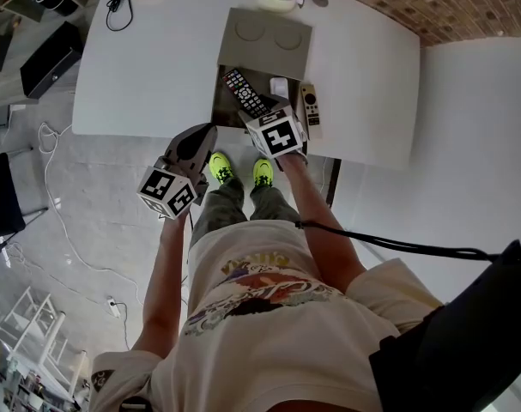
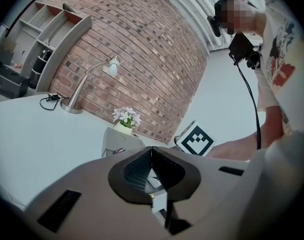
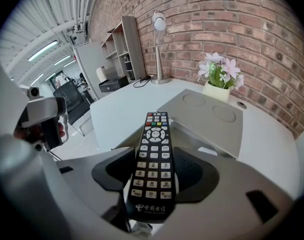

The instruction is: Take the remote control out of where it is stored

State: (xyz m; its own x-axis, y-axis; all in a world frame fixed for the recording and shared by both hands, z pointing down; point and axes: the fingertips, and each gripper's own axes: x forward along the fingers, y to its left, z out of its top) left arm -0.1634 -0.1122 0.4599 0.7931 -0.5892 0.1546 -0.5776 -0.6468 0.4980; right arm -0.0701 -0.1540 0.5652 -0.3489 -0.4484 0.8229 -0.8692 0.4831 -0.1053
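Black rectangular remote control (image 3: 153,169) with rows of white buttons is clamped between the jaws of the right gripper (image 3: 154,154). The jaws close on its lower body from both sides. The button face points up and the top end points away from the gripper.

In the head view, the black rectangular remote control (image 1: 245,93) sits tilted over the dark open interior of the grey square storage box (image 1: 228,114), with the right gripper (image 1: 260,112) at its near end. Whether its far end touches the box cannot be told. The box lid (image 1: 264,37), which has two round recesses, is folded back flat on the white table (image 1: 140,67).

A slim light-coloured remote (image 1: 309,106) lies at the right edge of the box. Whether it is inside or just beside the box cannot be told.

The left gripper (image 1: 207,136) is held off the near table edge, left of the box and apart from it. In the left gripper view, the left gripper (image 2: 152,151) has its jaws brought together at the tips, with nothing between them.

A pot of white flowers (image 3: 219,79) stands just behind the lid, and a silver desk lamp (image 3: 157,49) stands farther left, in front of the red brick wall (image 3: 252,39).
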